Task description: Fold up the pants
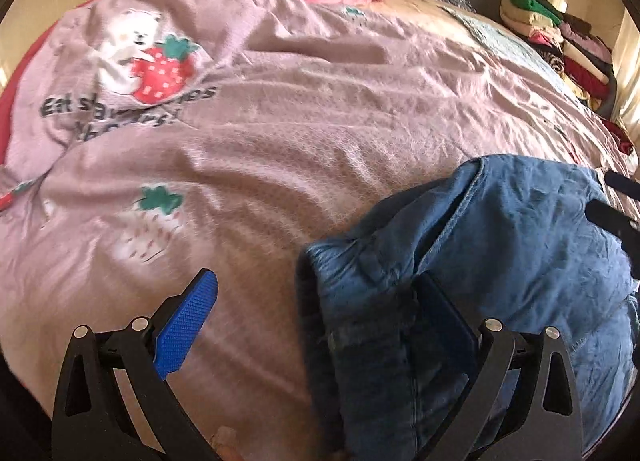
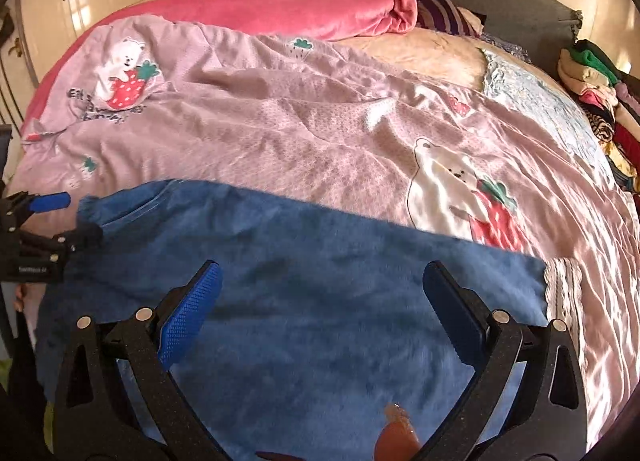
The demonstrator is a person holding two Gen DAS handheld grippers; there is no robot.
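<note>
While the blue pants (image 2: pixel 304 261) lie across the near edge of the pink quilt (image 2: pixel 280 121), both tools hover with fingers spread, holding nothing. The left gripper (image 1: pixel 316 317) straddles the waist end at the left; the right gripper (image 2: pixel 320 305) hangs over the middle. A shallow pinch might catch only the top layer, or snag the quilt beneath, skewing the fold.

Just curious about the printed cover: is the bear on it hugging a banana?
No, in the right wrist view the white bear on the pink bedcover holds a red strawberry with green leaves.
</note>
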